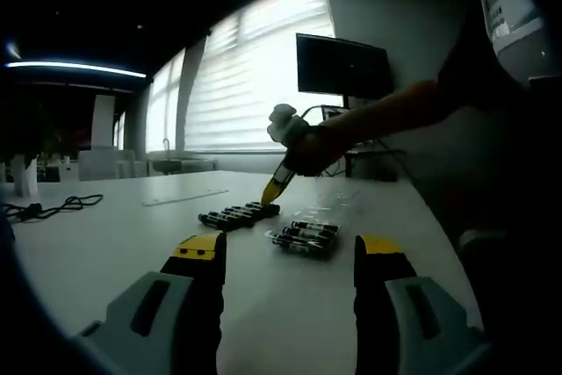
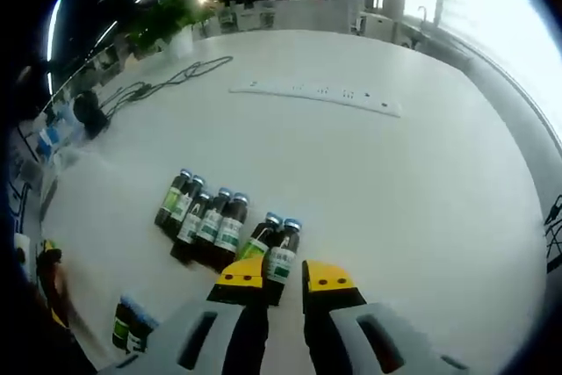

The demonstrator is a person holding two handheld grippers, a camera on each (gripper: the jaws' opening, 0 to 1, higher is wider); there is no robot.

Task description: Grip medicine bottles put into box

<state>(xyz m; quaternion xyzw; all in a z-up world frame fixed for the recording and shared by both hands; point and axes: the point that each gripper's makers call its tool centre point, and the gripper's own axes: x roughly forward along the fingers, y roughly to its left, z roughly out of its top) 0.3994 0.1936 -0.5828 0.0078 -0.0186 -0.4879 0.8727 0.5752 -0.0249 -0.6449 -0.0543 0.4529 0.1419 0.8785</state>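
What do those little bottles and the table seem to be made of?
The bottles look like dark glass or plastic, I can't tell which, with green-and-white paper-like labels and pale caps. The table has a smooth, matte white top, likely laminate.

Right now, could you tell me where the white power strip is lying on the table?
In the right gripper view, the power strip lies flat on the white table, far beyond the row of medicine bottles, right of the black cable.

bottles point(image 2: 213, 222): 7 in row, more at lower left uncounted | power strip point(image 2: 316, 94): 1 | cable point(image 2: 158, 81): 1 | monitor point(image 1: 342, 66): 1 | tabletop point(image 2: 395, 191): 1
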